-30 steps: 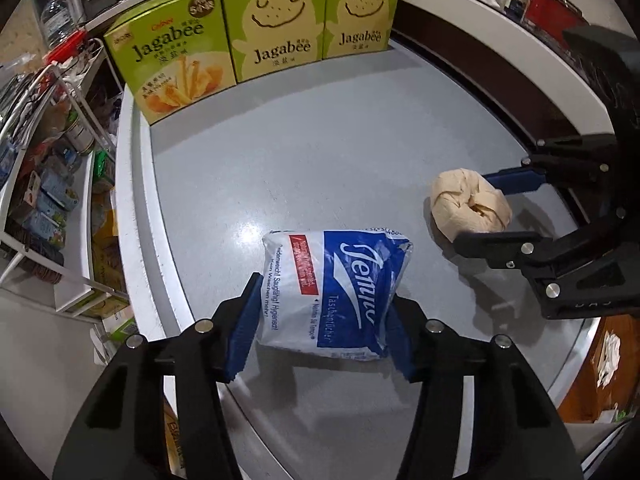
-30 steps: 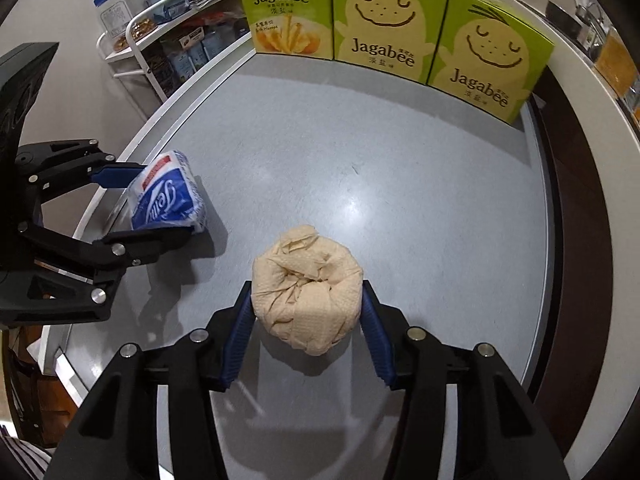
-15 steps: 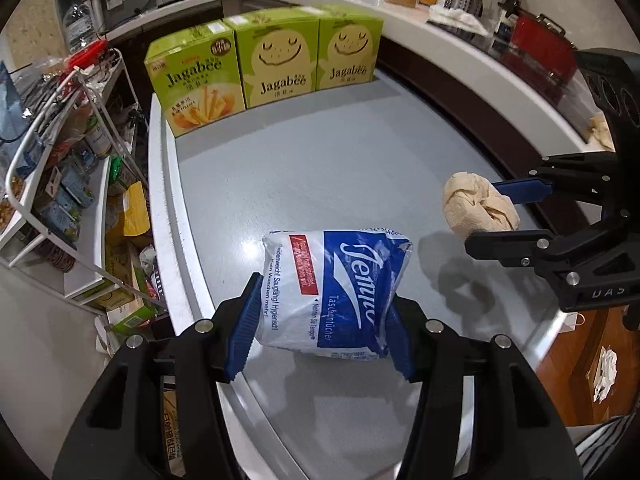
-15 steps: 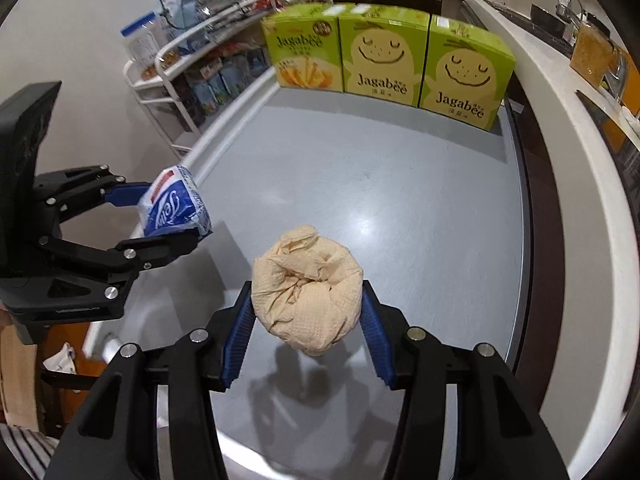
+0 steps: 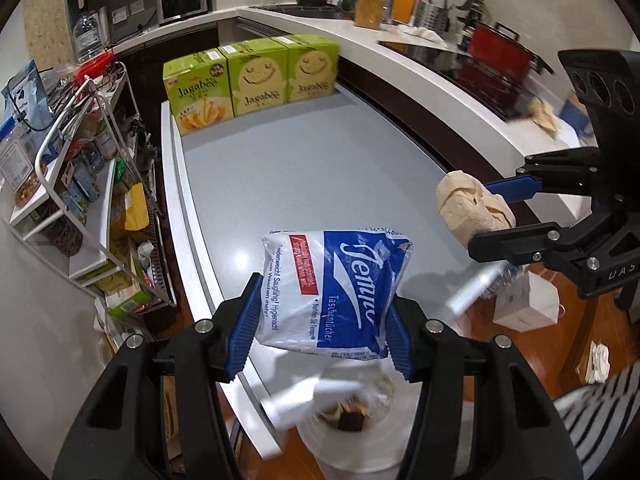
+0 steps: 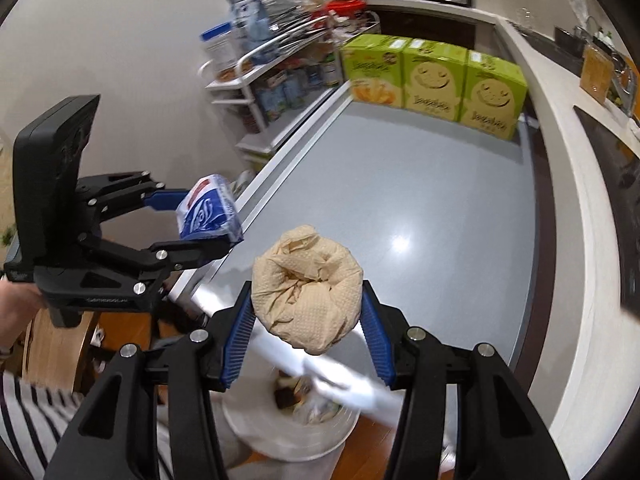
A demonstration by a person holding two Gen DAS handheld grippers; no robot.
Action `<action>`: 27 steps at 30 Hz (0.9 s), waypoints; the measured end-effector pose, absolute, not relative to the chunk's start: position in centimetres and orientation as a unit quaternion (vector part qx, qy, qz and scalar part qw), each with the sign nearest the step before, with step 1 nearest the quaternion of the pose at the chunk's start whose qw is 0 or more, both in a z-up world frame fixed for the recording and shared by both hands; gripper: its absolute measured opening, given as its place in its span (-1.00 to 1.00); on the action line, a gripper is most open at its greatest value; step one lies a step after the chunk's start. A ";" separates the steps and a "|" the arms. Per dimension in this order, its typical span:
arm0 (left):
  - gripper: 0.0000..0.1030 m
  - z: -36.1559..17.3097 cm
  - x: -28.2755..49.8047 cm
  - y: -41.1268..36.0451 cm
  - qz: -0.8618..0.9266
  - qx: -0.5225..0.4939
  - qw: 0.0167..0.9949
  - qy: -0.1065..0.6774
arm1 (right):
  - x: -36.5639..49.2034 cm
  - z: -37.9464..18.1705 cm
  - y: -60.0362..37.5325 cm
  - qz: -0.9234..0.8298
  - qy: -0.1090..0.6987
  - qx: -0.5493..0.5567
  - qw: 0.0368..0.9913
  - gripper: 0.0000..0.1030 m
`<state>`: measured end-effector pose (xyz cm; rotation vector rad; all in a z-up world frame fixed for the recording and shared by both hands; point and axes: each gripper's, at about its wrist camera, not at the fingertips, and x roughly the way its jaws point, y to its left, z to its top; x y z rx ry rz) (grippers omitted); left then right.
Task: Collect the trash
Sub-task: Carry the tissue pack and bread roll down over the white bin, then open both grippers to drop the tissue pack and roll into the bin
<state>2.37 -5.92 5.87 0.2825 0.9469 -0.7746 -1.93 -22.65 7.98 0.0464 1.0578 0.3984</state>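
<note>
- Left tongs (image 5: 322, 334) clamp a blue-and-white plastic tissue pack (image 5: 332, 292) between the blue pads, held clear of the grey surface (image 5: 304, 184).
- Right tongs (image 6: 306, 338) clamp a crumpled beige paper-towel ball (image 6: 306, 292), also off the surface.
- Key relation: a white round bin with a plastic liner (image 6: 288, 428) sits below and just behind both sets of tongs, past the near edge of the surface, on the wooden floor.
- In the left wrist view the bin (image 5: 352, 436) lies under the pack, slightly nearer the handle than the pad tips; rim blurred, some dark trash inside.
- In the right wrist view the bin lies directly under the ball and slightly to the tongs' left.
- Pack's long axis runs forward along the left tongs, squeezed across its short width.
- Ball has no long axis.
- The two tongs are side by side, apart, not touching.
- Judgement: neither is clearly nearer the bin; right looks a bit better centred over the opening.
- Next likely needs a small pull back, then opening over the bin.
- Risk: pack could catch the rim.
- Three green snack boxes (image 5: 256, 76) stand at the far end of the surface, well apart from the tongs.
</note>
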 end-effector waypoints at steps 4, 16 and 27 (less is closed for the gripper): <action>0.09 5.4 -0.3 -5.1 -0.368 0.134 0.799 0.456 | -5.1 7.4 -21.7 0.210 0.517 0.013 0.829 -0.04; 0.09 1.5 -7.3 -4.0 -0.379 0.153 0.750 0.519 | -11.9 2.7 -19.1 0.245 0.591 -0.010 0.769 -0.04; 0.09 -6.1 -8.3 -4.5 -0.349 0.169 0.715 0.581 | -11.6 -5.4 -17.8 0.201 0.645 0.014 0.737 -0.04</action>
